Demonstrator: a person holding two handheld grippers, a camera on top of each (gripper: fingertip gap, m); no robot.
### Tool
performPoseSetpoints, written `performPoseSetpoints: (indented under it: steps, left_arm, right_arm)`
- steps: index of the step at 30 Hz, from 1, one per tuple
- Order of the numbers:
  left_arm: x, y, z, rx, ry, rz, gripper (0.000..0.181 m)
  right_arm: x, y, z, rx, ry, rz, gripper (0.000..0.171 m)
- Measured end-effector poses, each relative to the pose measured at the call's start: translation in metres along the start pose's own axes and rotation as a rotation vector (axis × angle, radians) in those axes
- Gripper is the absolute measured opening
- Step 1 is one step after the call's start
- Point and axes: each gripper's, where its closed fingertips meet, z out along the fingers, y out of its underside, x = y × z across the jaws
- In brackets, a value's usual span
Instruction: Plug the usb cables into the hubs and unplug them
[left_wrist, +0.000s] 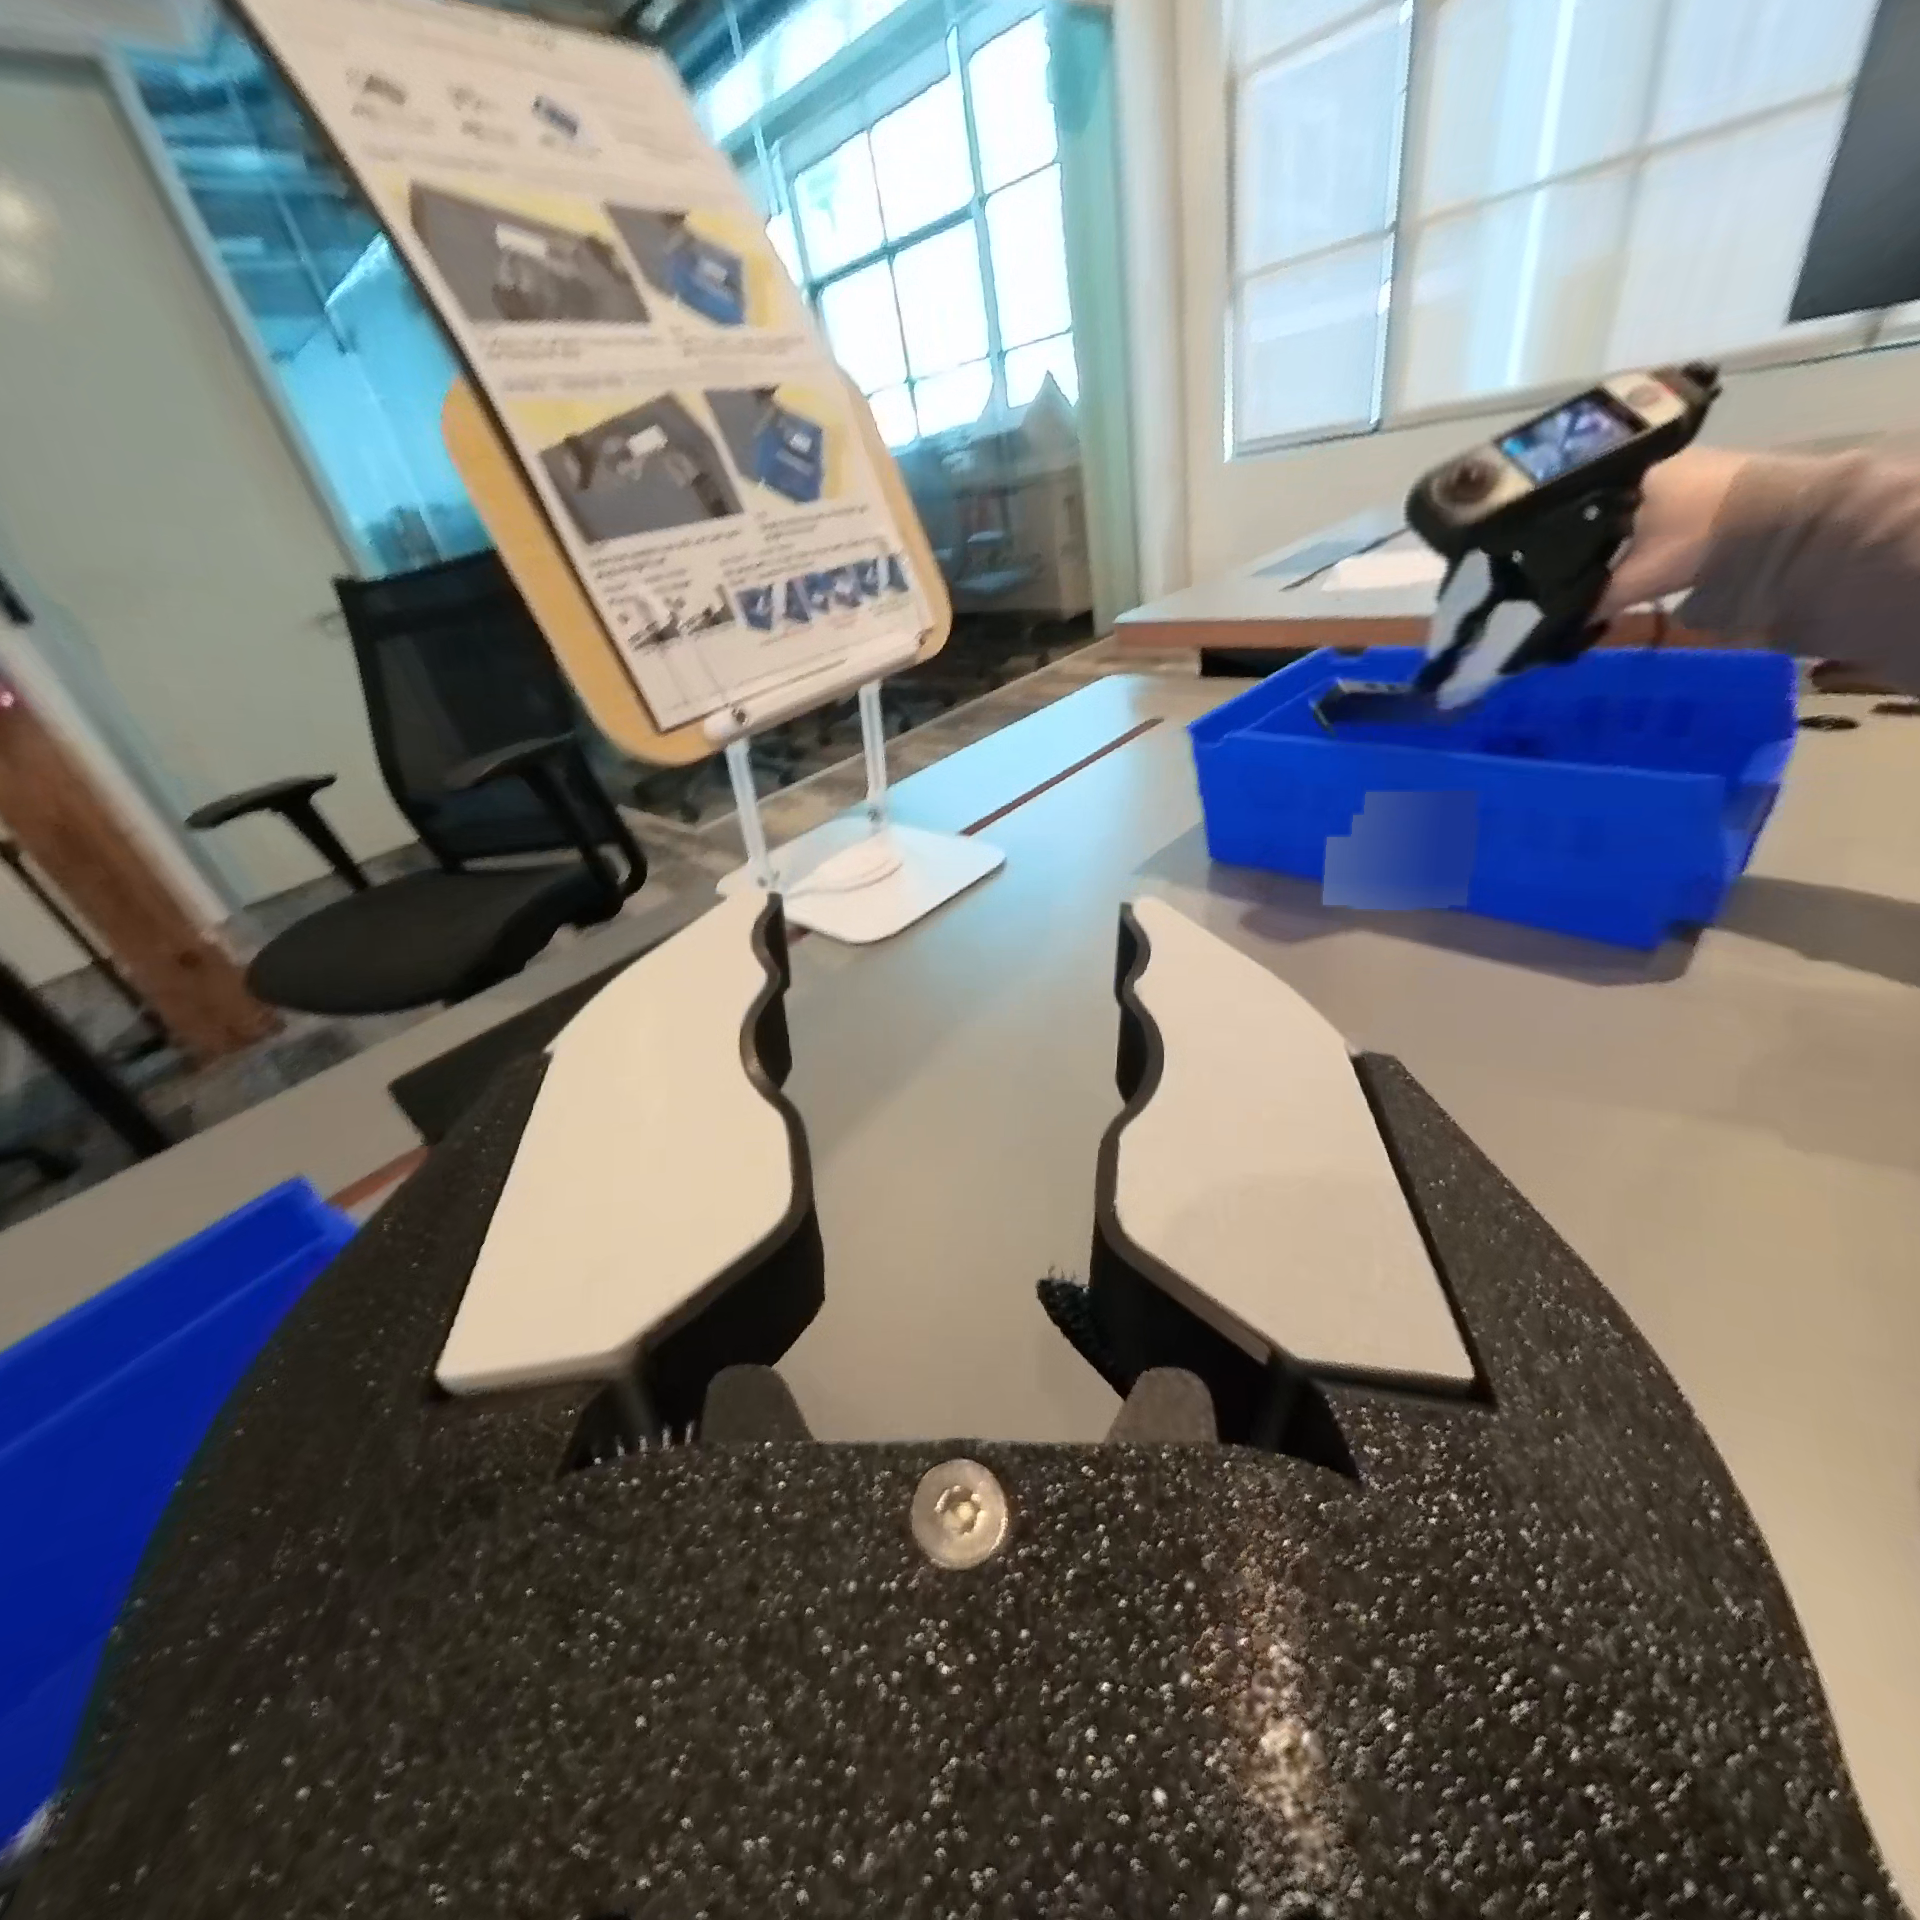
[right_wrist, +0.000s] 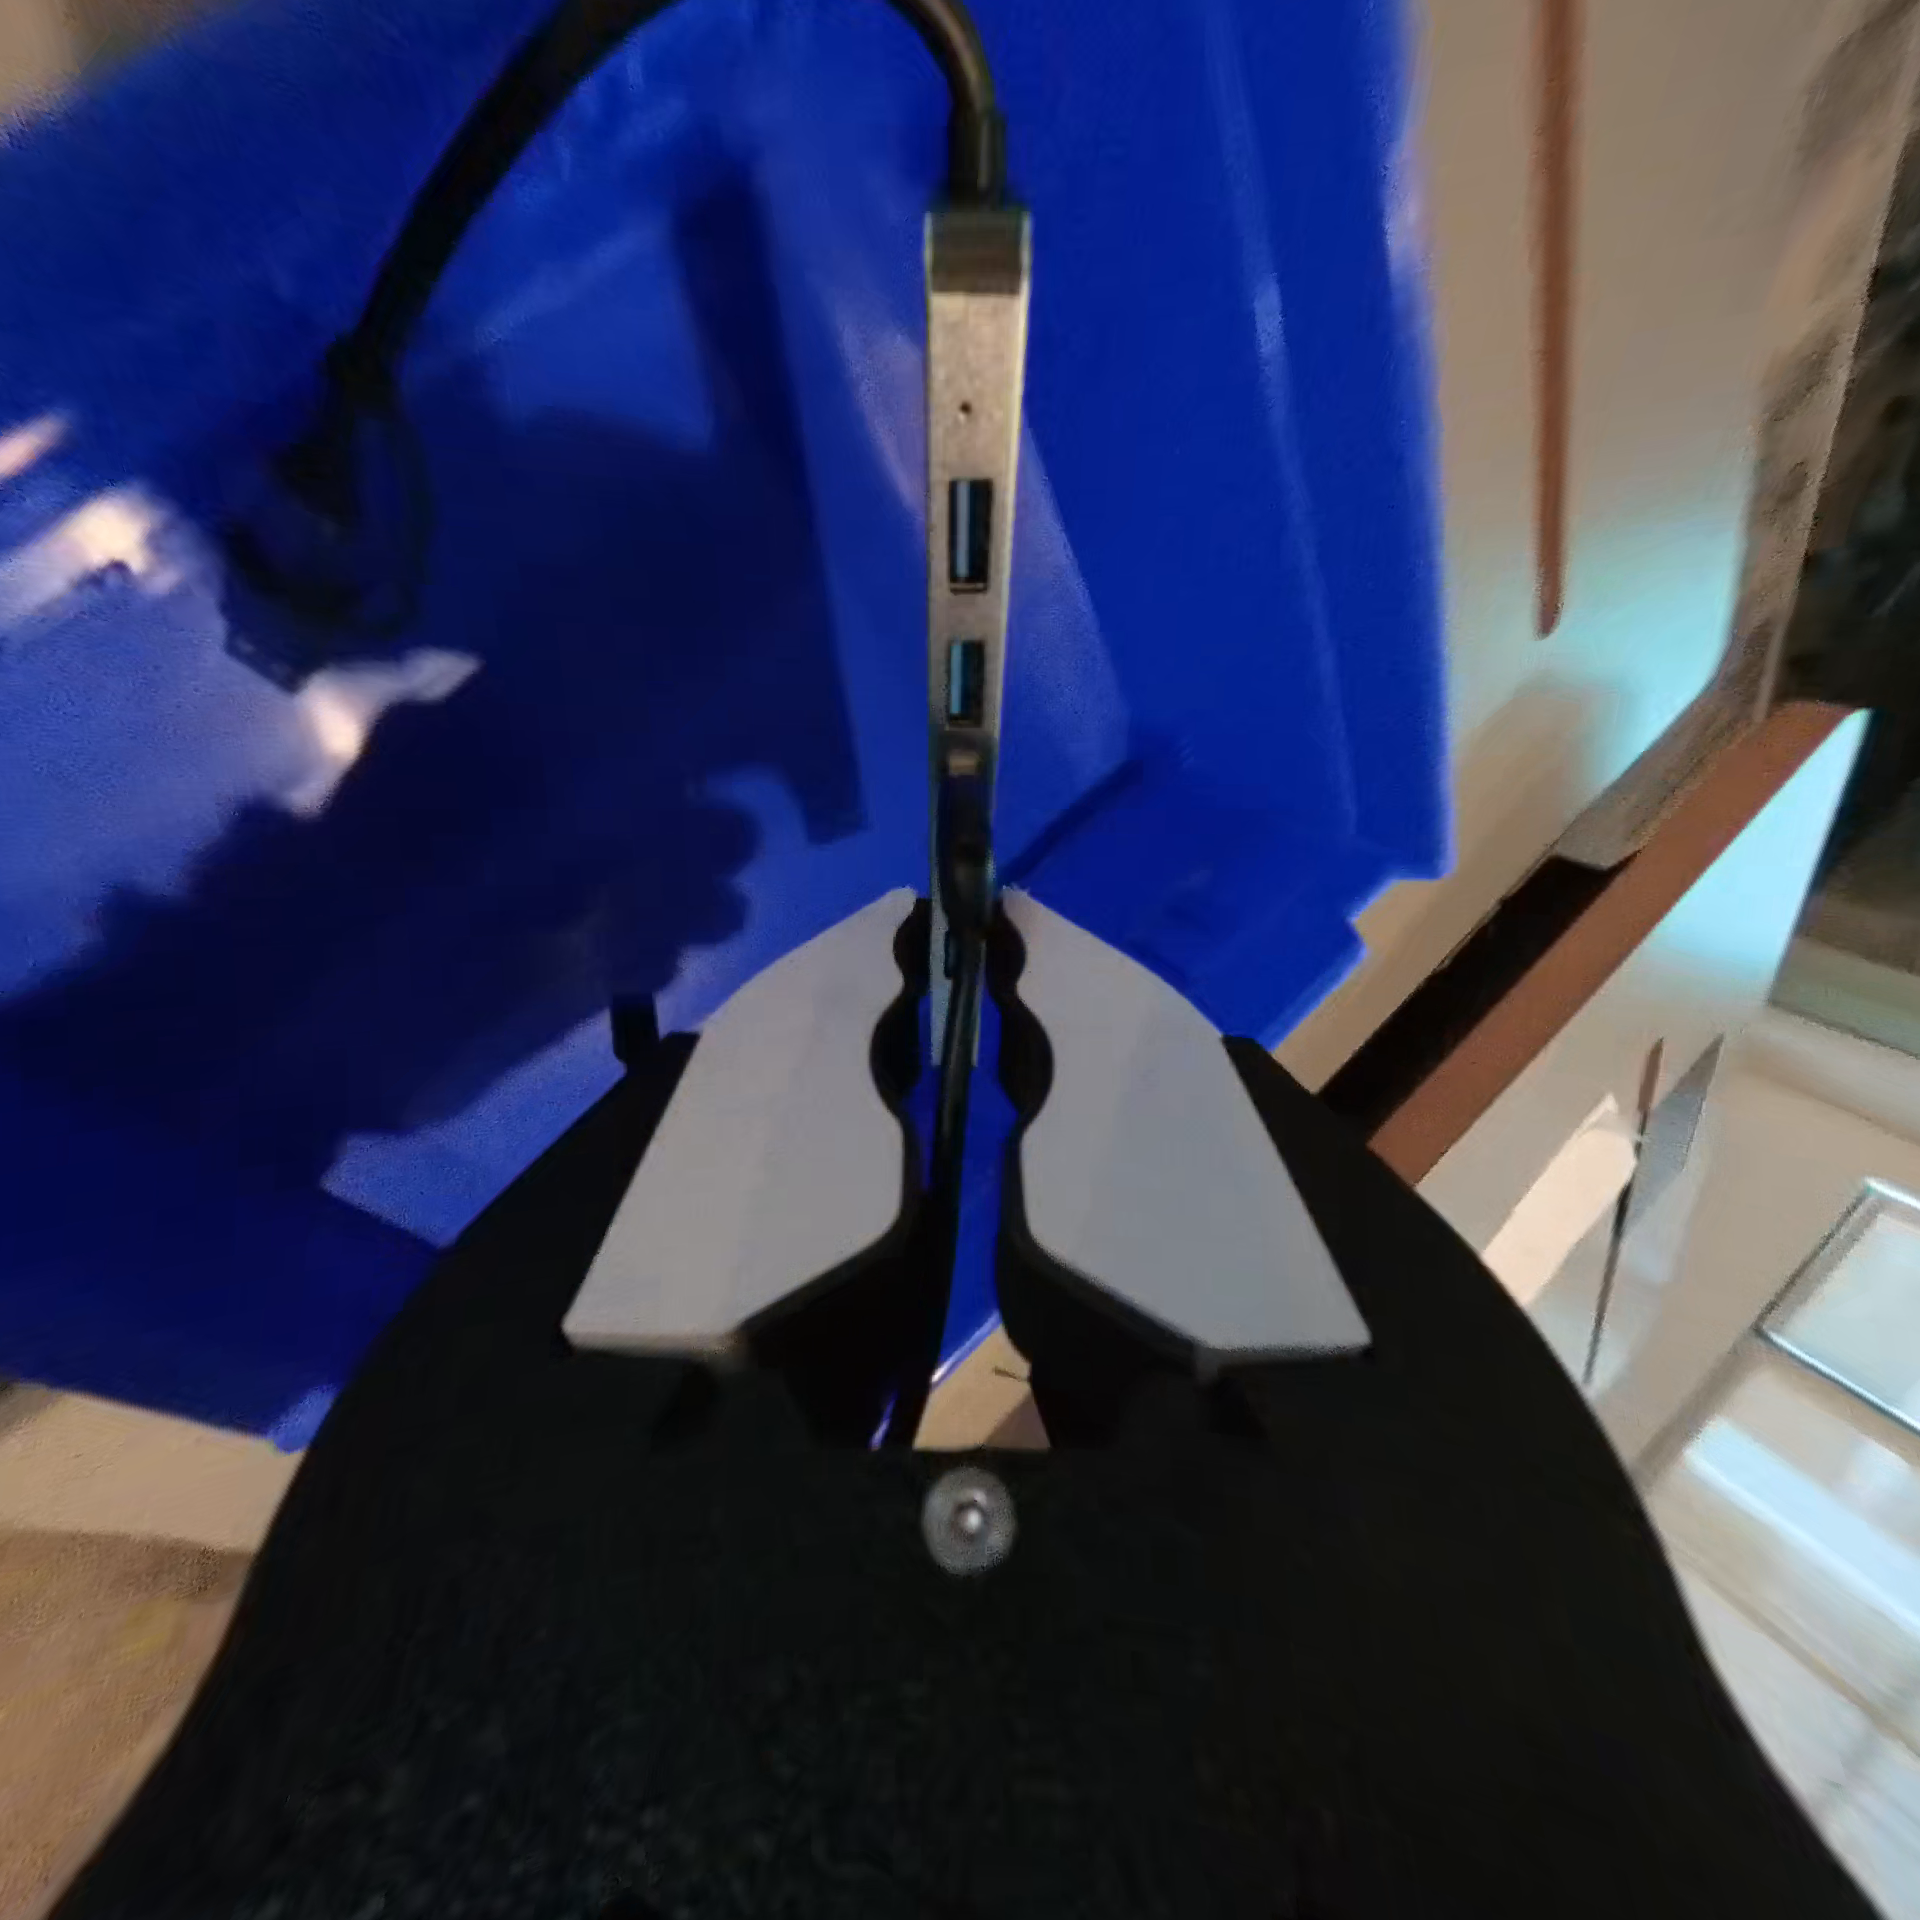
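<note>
Jaws of the right gripper (right_wrist: 958, 914) are squeezing the end of the gray hub (right_wrist: 974, 520) over the blue bin (right_wrist: 520, 520) to lift it, while the left gripper (left_wrist: 951, 935) is waiting with jaws apart and nothing between them.

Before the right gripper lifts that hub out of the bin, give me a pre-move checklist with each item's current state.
1. Right gripper shut on the hub: ok, its fingers pinch the near end.
2. Hub ports visible and free: ok for the two blue ports; the one nearest the fingers has a thin cable in it.
3. Hub's own black cable free of snags: cannot tell, it loops back into the blue bin and is blurred.
4. Left gripper ready: ok, open and empty above the table.
5. Instruction stand out of the way: ok, it is well left of the bin.
</note>
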Motion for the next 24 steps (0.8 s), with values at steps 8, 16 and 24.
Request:
performPoseSetpoints:
  steps: [8, 16, 24]
  left_arm:
    - [-0.036, 0.007, -0.031, -0.096, -0.171, -0.015, 0.065]
    - [-0.099, -0.015, -0.129, -0.056, -0.582, -0.041, 0.102]
    - [-0.128, -0.01, -0.182, -0.046, -0.768, -0.053, 0.145]
  right_arm:
    - [-0.016, 0.004, 0.014, -0.116, -0.113, 0.019, 0.032]
    - [0.04, -0.029, -0.052, 0.226, 0.199, 0.163, 0.074]
    - [0.034, -0.137, -0.213, 1.179, 0.234, 0.321, 0.108]
